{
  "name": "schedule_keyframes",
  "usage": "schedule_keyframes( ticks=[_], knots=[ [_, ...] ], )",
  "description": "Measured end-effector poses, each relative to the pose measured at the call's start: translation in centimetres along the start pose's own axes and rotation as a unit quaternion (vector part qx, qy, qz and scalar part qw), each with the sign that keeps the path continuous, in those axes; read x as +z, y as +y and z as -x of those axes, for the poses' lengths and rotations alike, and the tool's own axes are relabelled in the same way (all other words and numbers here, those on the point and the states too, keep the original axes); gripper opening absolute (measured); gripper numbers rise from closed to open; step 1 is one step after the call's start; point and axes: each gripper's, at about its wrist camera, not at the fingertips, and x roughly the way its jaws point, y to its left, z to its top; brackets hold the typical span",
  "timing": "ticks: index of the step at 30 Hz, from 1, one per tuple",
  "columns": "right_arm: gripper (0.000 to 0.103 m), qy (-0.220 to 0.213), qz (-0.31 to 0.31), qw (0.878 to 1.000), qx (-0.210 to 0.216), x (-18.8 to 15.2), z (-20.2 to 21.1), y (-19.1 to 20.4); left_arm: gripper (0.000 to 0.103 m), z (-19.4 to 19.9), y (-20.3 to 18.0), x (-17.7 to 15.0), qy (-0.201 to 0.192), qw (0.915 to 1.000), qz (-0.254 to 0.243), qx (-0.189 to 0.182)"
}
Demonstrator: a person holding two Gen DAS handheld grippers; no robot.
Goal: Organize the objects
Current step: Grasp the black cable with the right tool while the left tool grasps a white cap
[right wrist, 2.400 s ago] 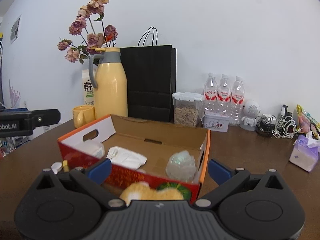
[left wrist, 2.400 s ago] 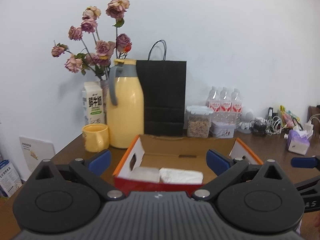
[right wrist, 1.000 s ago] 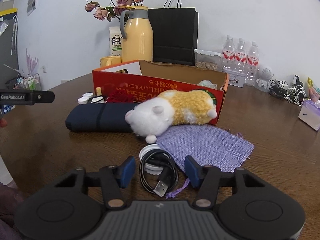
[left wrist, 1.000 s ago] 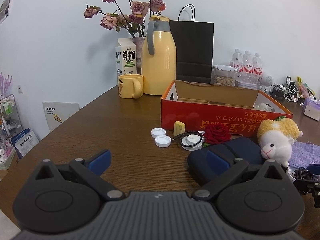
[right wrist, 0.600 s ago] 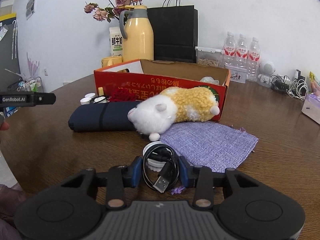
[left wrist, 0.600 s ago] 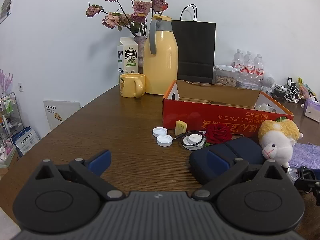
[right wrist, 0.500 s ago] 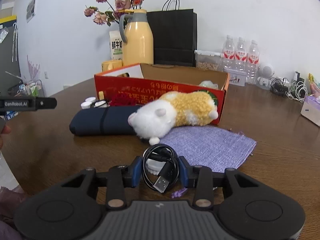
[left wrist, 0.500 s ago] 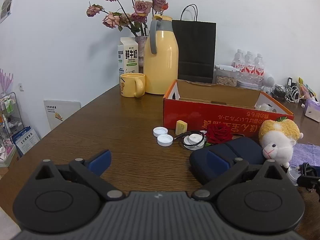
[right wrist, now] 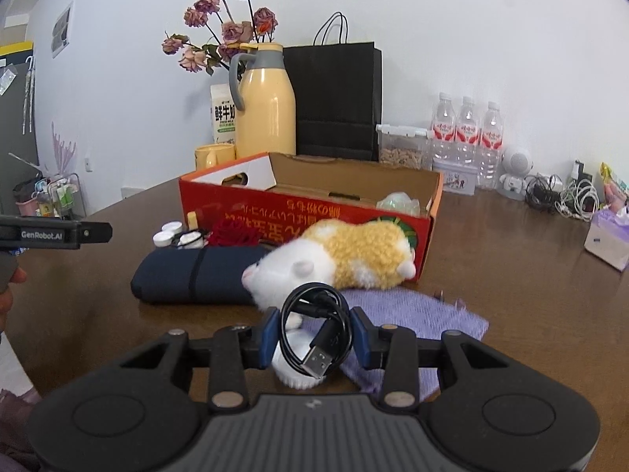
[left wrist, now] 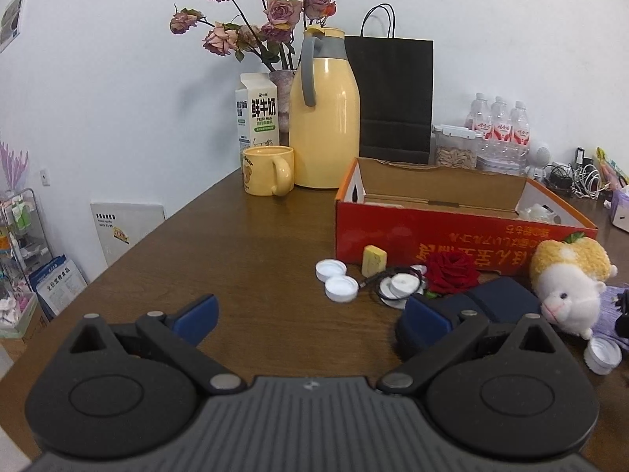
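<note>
My right gripper (right wrist: pixel 314 332) is shut on a coiled black USB cable (right wrist: pixel 293 306), held just above a white cap (right wrist: pixel 295 375) and a purple cloth bag (right wrist: pixel 416 316). Behind them lie a yellow-and-white plush toy (right wrist: pixel 354 255) and a navy pouch (right wrist: pixel 196 275), in front of the open red cardboard box (right wrist: pixel 314 212). My left gripper (left wrist: pixel 312 314) stands open over bare table with nothing between its fingers. In the left wrist view two white caps (left wrist: pixel 334 277), a red rose (left wrist: pixel 452 271) and the plush toy (left wrist: pixel 566 279) lie before the box (left wrist: pixel 452 244).
A yellow thermos (left wrist: pixel 324 118), a mug (left wrist: pixel 267 175), a milk carton (left wrist: pixel 257 114) and a black paper bag (left wrist: pixel 393 98) stand at the back. Water bottles (right wrist: pixel 466 133), tangled cords (right wrist: pixel 566 192) and a tissue pack (right wrist: pixel 607 238) sit at the right.
Both grippers pulled back from above the box. The right gripper's jaws then closed on the cable coil and lifted it off the cap. The left gripper has hardly moved in the last second.
</note>
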Motion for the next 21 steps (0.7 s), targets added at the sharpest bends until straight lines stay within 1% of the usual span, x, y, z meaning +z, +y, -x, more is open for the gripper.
schedule_keyframes(
  ticks=[4, 8, 10, 12, 14, 15, 17, 19, 21],
  knots=[
    [0.037, -0.009, 0.005, 1.0, -0.001, 1.3, -0.8, 0.0, 0.103, -2.0, 0.0, 1.0, 0.007, 0.9997, -0.022, -0.005],
    [0.037, -0.016, 0.007, 1.0, -0.004, 2.3, -1.7, 0.1, 0.102, -4.9, -0.3, 1.9, 0.041, 0.9981, -0.04, -0.021],
    [0.037, -0.017, 0.007, 1.0, -0.005, 2.8, -2.1, 0.1, 0.102, -6.2, -0.5, 2.3, 0.053, 0.9973, -0.048, -0.017],
    [0.037, -0.018, 0.009, 1.0, -0.007, 3.3, -2.5, 0.1, 0.099, -7.7, -0.8, 2.5, 0.074, 0.9954, -0.06, -0.012],
    [0.037, -0.018, 0.01, 1.0, -0.008, 3.7, -2.8, 0.1, 0.088, -9.0, -0.9, 2.5, 0.094, 0.9934, -0.064, -0.013],
    [0.037, -0.018, 0.01, 1.0, -0.008, 3.9, -3.0, 0.1, 0.085, -9.5, -0.8, 2.5, 0.101, 0.9927, -0.065, -0.014],
    [0.037, -0.018, 0.01, 1.0, -0.008, 4.1, -3.2, 0.1, 0.073, -10.4, -0.7, 2.4, 0.115, 0.9913, -0.061, -0.015],
    [0.037, -0.017, 0.01, 1.0, -0.008, 4.5, -3.6, 0.2, 0.069, -11.1, -0.5, 2.2, 0.125, 0.9905, -0.054, -0.021],
    [0.037, -0.015, 0.012, 1.0, -0.007, 4.9, -4.0, 0.3, 0.061, -11.3, -0.2, 2.3, 0.122, 0.9907, -0.046, -0.037]
  ],
)
